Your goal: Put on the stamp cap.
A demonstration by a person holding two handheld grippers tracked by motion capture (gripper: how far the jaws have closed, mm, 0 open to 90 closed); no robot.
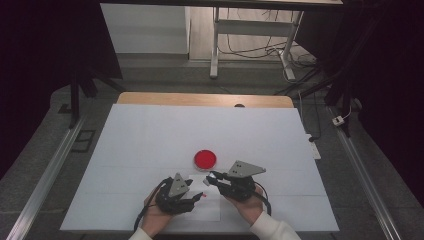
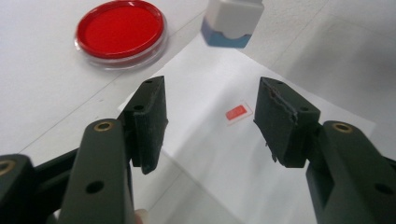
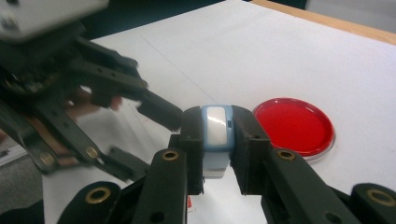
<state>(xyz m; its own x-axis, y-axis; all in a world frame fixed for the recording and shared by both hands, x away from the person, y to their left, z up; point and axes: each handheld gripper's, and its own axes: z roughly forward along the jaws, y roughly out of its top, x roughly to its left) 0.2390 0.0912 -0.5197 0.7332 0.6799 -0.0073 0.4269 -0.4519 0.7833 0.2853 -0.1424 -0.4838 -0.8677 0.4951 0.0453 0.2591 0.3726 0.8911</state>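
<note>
A small white and blue stamp block (image 3: 215, 128) sits upright between the pads of my right gripper (image 3: 217, 149), which is shut on it just above the table. The same block (image 2: 232, 21) hangs over the far end of a white paper sheet (image 2: 210, 70). A small red rectangular print (image 2: 236, 113) lies on that sheet, beyond my left gripper (image 2: 210, 121), whose jaws stand apart with nothing between them. In the high view the left gripper (image 1: 196, 189) and right gripper (image 1: 210, 179) are close together near the front edge. A round red ink dish (image 1: 205, 159) lies just behind them.
A large white cover (image 1: 150, 140) spreads over the table, with a wooden edge (image 1: 200, 98) along the far side. The red dish (image 3: 293, 125) lies to the right of the held block in the right gripper view. A desk frame and cables (image 1: 260, 45) stand on the floor beyond.
</note>
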